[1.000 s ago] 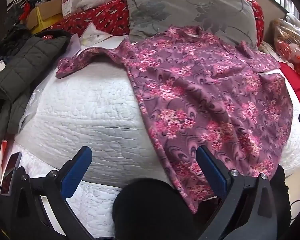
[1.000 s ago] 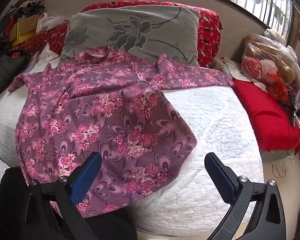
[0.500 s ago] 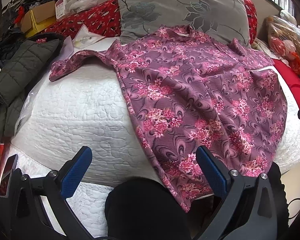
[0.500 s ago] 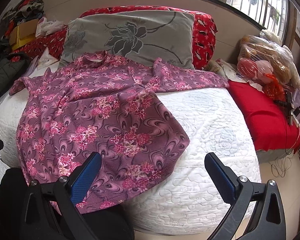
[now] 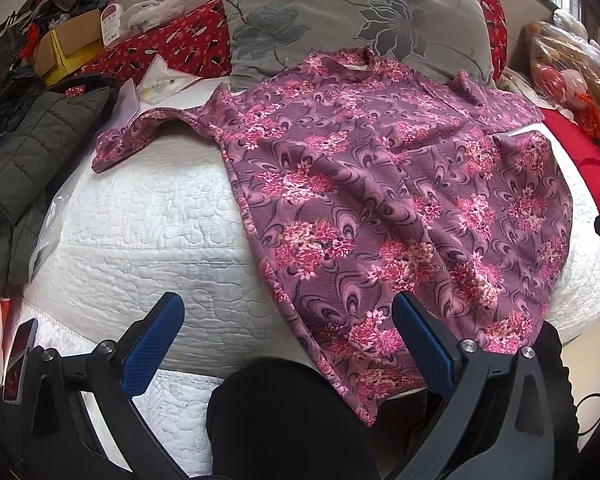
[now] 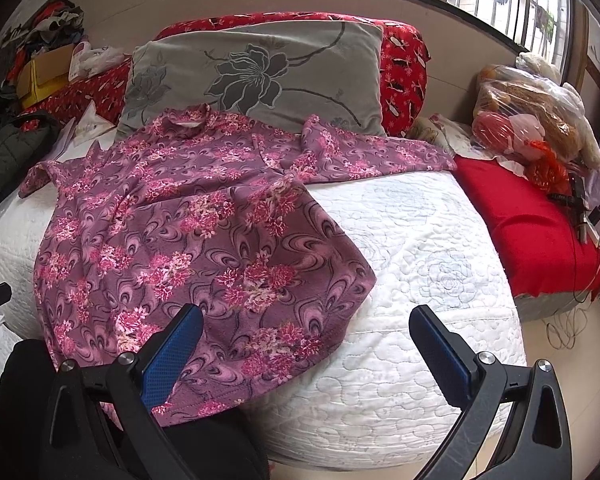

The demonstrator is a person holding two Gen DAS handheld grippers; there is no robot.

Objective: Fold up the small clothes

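A purple long-sleeved top with pink flowers [image 5: 380, 184] lies spread flat on a white quilted mattress [image 5: 140, 220], collar toward the grey pillow, hem hanging over the near edge. It also shows in the right wrist view [image 6: 188, 232], one sleeve stretched right. My left gripper [image 5: 288, 320] is open and empty, held back from the mattress edge by the hem's left side. My right gripper [image 6: 306, 336] is open and empty, near the hem's right corner. Neither touches the cloth.
A grey flowered pillow [image 6: 260, 76] and red cushions [image 6: 404, 68] stand at the back. A dark padded jacket [image 5: 32, 152] and boxes lie at the left. A red cushion [image 6: 532, 232] and bagged toys [image 6: 536, 116] sit at the right. A dark knee [image 5: 284, 420] is below.
Both grippers have drawn back and tilted up a little, so the top and pillow sit lower and more centred in view. The top has not moved. Both stay open.
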